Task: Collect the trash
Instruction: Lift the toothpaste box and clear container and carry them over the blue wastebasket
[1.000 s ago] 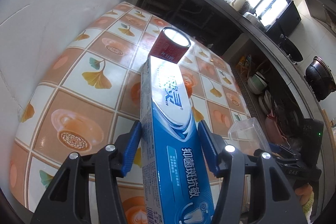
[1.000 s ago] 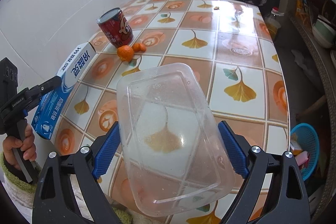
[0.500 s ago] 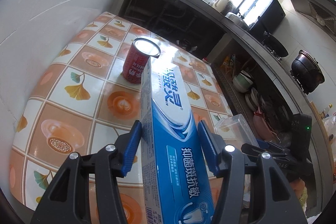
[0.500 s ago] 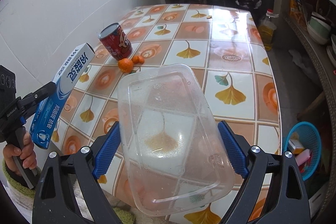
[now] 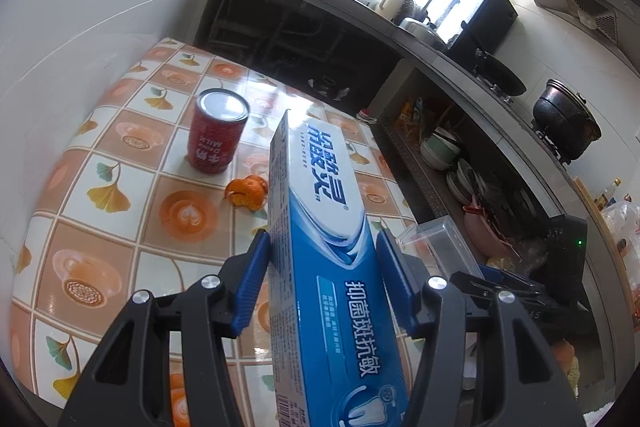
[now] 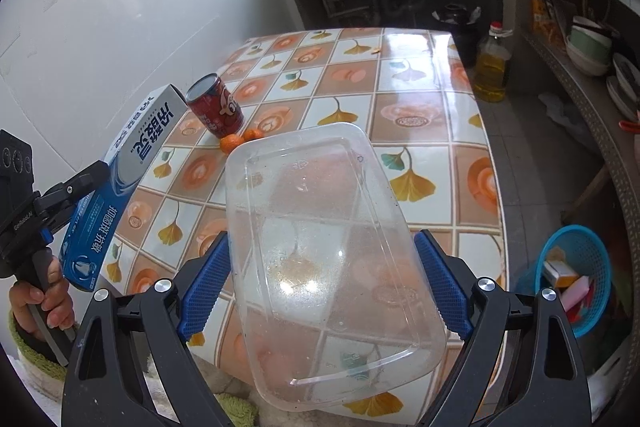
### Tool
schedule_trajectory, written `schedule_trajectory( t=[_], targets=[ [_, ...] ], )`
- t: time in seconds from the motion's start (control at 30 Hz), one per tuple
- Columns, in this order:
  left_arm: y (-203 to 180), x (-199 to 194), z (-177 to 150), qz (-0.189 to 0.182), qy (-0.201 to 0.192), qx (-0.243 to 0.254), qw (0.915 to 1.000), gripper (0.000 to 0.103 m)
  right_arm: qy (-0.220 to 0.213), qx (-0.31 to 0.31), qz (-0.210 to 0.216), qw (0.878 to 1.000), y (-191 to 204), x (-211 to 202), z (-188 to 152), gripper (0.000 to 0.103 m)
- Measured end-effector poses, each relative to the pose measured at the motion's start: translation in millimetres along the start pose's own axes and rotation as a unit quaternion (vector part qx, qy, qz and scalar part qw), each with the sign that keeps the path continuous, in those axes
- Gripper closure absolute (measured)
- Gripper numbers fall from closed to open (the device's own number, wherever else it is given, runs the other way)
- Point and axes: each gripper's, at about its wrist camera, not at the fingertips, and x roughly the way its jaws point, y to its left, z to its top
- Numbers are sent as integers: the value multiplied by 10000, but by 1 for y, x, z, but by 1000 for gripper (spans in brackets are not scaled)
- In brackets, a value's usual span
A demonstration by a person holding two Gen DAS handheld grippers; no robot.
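Note:
My left gripper is shut on a blue and white toothpaste box, held above the near edge of the tiled table; the box also shows in the right wrist view. My right gripper is shut on a clear plastic food container, held above the table's near side. A red milk can stands on the table with orange peel beside it; the can and the peel also show in the right wrist view.
A blue basket with trash in it sits on the floor right of the table. A bottle of yellow oil stands on the floor at the table's far corner. Shelves with bowls run along the right. A white wall is on the left.
Both grippers have risen and pulled back from the table with their loads still held. The can and peel look farther away; the blue basket is more fully in view.

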Motion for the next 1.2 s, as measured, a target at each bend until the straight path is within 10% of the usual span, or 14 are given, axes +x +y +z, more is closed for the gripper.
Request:
schedule_trajectory(
  t=[0.8,1.2],
  targets=[
    [-104,61,18,-976,430,682,9920,50,-647,1011,-440,9918,-95,-68,-25,18],
    [-203,158,19,-1712,1325,1048,9707,50,-871,2595,-1219,9541,-208,-98,-76,19]
  ],
)
